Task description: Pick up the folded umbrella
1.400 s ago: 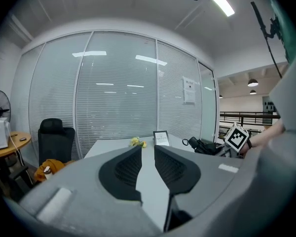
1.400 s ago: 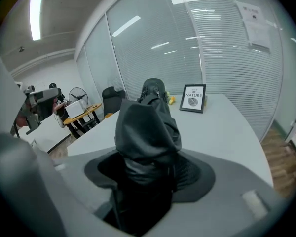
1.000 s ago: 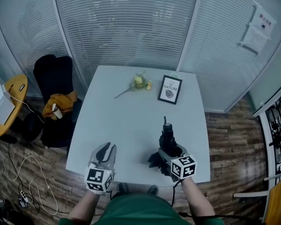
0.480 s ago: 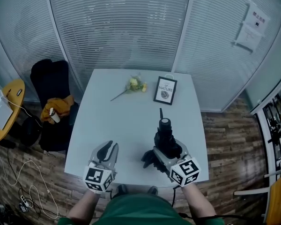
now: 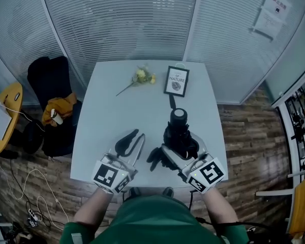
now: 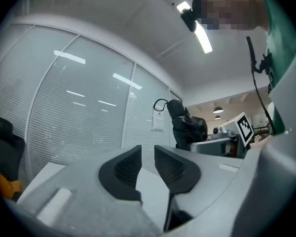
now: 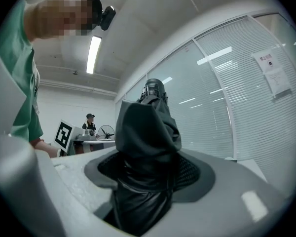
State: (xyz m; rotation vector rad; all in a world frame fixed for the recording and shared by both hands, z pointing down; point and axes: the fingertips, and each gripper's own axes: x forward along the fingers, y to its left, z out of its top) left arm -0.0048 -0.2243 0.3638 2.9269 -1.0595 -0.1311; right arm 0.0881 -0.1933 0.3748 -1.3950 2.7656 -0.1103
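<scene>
The folded black umbrella (image 5: 179,133) stands nearly upright off the white table (image 5: 112,111), handle end up, its strap trailing toward the picture frame. My right gripper (image 5: 175,149) is shut on its lower fabric part; in the right gripper view the umbrella (image 7: 148,132) fills the space between the pads of that gripper (image 7: 148,169). My left gripper (image 5: 132,142) hovers just left of it, open by a narrow gap with nothing between its pads (image 6: 147,164). From the left gripper view the umbrella (image 6: 187,125) shows ahead to the right.
A framed print (image 5: 176,81) and a yellow flower sprig (image 5: 141,77) sit at the table's far side. A black chair (image 5: 48,83) with an orange cloth stands left of the table, a yellow round table (image 5: 5,118) farther left. Blind-covered glass walls close the back.
The right gripper has raised the umbrella off the table and tipped it upright. The left gripper has lifted and swung right, toward the umbrella.
</scene>
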